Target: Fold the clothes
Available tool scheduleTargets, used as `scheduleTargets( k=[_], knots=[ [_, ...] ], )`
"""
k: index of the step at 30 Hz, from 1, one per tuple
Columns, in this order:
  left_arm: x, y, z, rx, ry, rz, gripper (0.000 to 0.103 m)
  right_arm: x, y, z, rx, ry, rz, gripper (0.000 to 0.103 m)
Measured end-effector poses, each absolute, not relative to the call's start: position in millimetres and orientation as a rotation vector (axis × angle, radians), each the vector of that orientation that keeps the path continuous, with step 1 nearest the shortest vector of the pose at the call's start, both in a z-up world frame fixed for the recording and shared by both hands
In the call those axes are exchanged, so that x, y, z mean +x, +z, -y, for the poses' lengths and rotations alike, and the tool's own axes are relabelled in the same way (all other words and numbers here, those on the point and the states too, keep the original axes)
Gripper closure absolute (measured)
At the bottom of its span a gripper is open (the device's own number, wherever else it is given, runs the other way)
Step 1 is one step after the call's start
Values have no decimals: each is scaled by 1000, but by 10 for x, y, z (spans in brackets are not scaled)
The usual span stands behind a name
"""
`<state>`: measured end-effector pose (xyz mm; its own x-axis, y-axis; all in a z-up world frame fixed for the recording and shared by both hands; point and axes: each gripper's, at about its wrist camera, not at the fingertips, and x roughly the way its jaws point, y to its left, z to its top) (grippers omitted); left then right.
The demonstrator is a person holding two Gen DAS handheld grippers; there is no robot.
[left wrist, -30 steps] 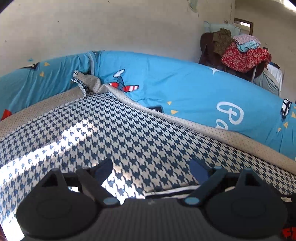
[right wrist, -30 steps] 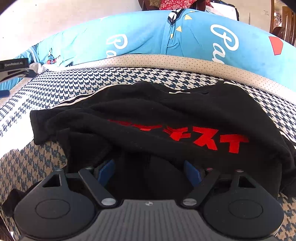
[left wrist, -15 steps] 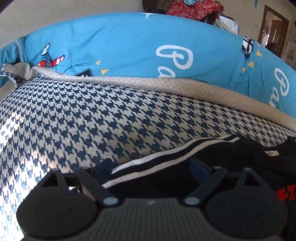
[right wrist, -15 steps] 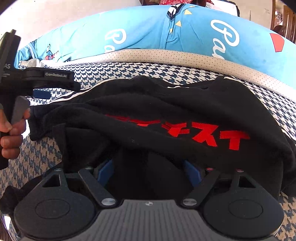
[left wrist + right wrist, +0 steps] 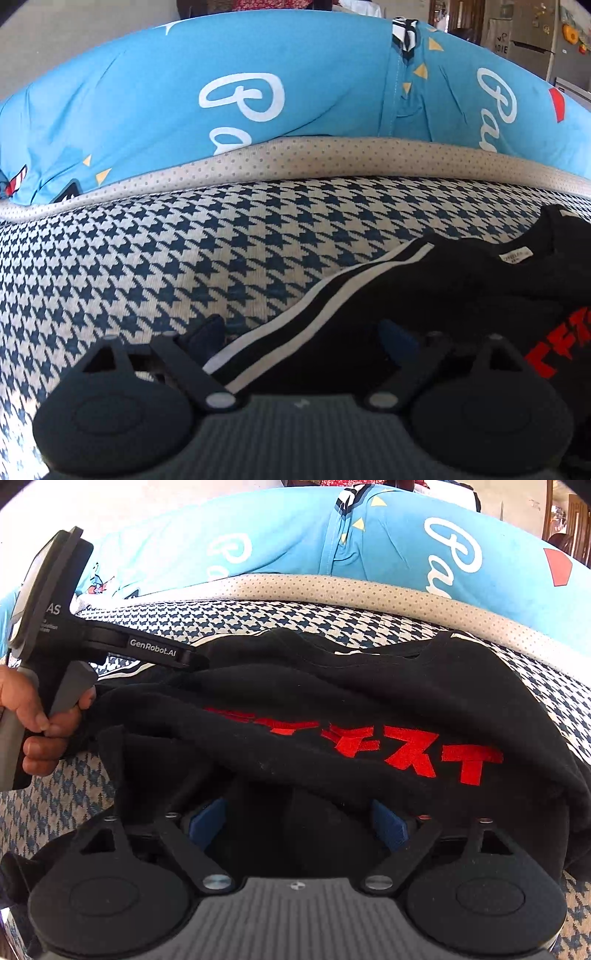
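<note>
Left claw is down over the striped edge of the black shirt, jaws closing in from wide, with that edge lying between them and no pinch on it that I can see. To do this well, I'd say take the whole thickness of that edge deep between the pads, not just the top layer, or the fold will drag crooked. The right claw sits wide and is easing wider, black cloth bunched between its blue pads, which stand clear of it, so nothing gripped there. The shirt lies crumpled on the houndstooth cover, red lettering facing up, its neck label toward the blue quilt beyond it. Measured from the shirt: the left claw is at its striped end, held by a hand just off the cloth, the right claw at the near hem under the lettering. Both ends want lifting together, evenly, I'd judge.
</note>
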<state>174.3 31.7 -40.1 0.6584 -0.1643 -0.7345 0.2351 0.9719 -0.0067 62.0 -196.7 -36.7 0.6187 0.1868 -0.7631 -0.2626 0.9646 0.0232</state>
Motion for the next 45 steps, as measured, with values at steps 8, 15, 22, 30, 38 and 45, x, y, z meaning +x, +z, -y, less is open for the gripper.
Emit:
scheduleTargets(
  k=[8,15,22,30,38,45],
  knots=[
    [1759,-370,-184,105,-273,-784,73,644,-398,1960,-95,251,-859,15],
    [1699,-391,-15,173,-232,-726,87,657,-406,1980,-72,248,-858,15],
    [1718,-379,-13,169,-156,-701,89,681,-389,2045,-24,235,-851,15],
    [1752,-189,32,248,1,-557,89,706,-292,2136,4,221,-796,15],
    [1983,-73,-86,231,188,-540,72,765,-107,2339,59,184,-699,15],
    [1977,-14,-279,53,187,-634,43,924,85,2584,117,124,-627,15]
  ],
)
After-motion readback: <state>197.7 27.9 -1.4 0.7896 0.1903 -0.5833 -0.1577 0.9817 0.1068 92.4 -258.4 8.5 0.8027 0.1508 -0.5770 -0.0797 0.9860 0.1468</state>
